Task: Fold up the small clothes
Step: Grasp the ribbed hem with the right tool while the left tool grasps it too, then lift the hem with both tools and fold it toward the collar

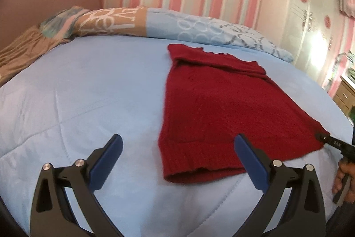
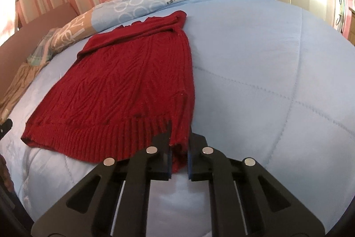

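A dark red knitted sweater (image 1: pixel 221 108) lies flat on the light blue bedcover (image 1: pixel 77 92), its ribbed hem toward me and its sleeves folded across the far end. My left gripper (image 1: pixel 178 146) hovers open just short of the hem's near left corner, with nothing between its blue pads. In the right wrist view the red sweater (image 2: pixel 124 86) spreads to the left, and my right gripper (image 2: pixel 179 143) is shut on the hem's near right corner, bunching the knit between its fingers. The right gripper's tip (image 1: pixel 321 138) shows at that same corner in the left wrist view.
Patterned pillows (image 1: pixel 177 28) line the far edge of the bed under a pink striped wall. A brown cloth (image 1: pixel 20 52) lies at the far left. A white wardrobe (image 1: pixel 310 14) and a wooden drawer unit (image 1: pixel 344 94) stand at the right. A hand (image 1: pixel 344 179) holds the right gripper's handle.
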